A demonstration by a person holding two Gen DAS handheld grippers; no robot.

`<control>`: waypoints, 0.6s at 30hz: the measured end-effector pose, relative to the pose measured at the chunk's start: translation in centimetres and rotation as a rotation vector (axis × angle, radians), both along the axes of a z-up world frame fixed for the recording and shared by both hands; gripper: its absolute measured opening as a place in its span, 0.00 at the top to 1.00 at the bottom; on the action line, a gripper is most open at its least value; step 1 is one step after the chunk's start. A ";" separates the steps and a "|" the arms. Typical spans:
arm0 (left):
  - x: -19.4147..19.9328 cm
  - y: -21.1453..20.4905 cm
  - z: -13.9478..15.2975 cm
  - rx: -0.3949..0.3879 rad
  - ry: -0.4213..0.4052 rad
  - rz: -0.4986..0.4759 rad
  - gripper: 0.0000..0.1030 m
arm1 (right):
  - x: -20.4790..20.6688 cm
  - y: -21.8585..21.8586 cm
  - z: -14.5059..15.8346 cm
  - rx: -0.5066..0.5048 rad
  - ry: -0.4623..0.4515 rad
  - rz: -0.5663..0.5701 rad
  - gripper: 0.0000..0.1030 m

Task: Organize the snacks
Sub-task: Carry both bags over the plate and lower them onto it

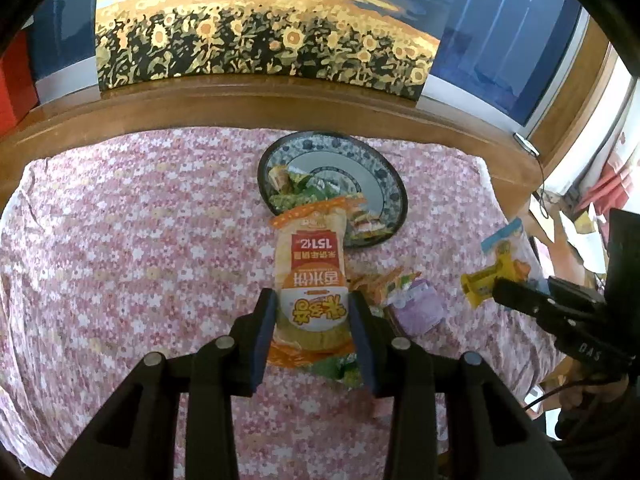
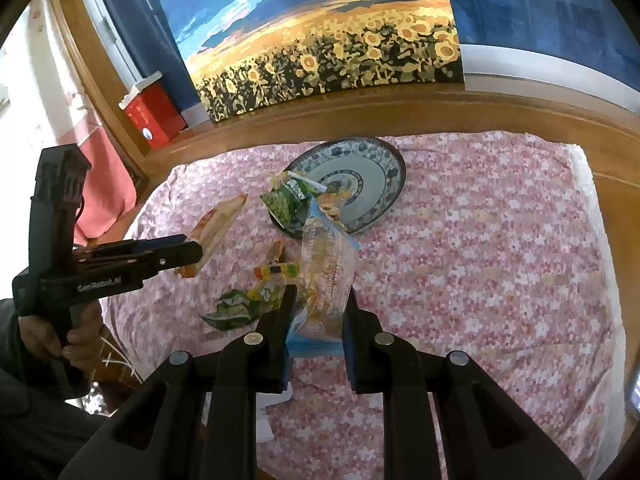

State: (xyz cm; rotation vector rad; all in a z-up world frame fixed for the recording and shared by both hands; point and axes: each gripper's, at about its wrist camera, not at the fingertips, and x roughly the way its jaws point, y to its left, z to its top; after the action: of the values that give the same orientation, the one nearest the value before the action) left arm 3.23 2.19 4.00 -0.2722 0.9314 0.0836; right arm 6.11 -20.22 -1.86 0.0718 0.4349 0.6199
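Orange rice-cracker packet [image 1: 310, 276] pinched by left gripper [image 1: 314, 322]; right gripper [image 2: 318, 320] pinches blue-edged packet [image 2: 326, 268]. Slick wrappers may slip short of far plate [image 1: 384, 168].

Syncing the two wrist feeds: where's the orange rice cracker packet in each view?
Left wrist: orange rice cracker packet at lower centre, clamped in the left gripper, its top end overlapping the plate's near edge.
Right wrist: same packet at left of centre, seen edge-on, sticking out of the left gripper.
Shared landmark: blue-and-white plate on the pink floral cloth, below the sunflower painting.
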 end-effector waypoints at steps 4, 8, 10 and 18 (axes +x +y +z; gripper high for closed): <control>0.5 0.0 0.2 0.003 -0.006 -0.007 0.63 | 0.3 0.2 0.1 0.001 -0.006 0.002 0.80; 1.0 0.0 0.3 0.004 -0.008 -0.010 0.63 | 0.6 0.2 0.3 0.001 -0.011 0.006 0.80; 1.3 0.1 0.3 0.003 -0.008 -0.015 0.63 | 0.8 0.3 0.5 0.000 -0.015 0.009 0.80; 2.5 0.3 0.4 0.013 -0.013 -0.020 0.63 | 1.8 0.3 0.8 0.011 -0.018 0.015 0.80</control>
State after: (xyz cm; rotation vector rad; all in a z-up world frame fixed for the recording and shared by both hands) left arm 5.76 2.53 4.45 -0.2508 0.9204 0.0692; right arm 7.93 -19.90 -1.04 0.0737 0.4152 0.6378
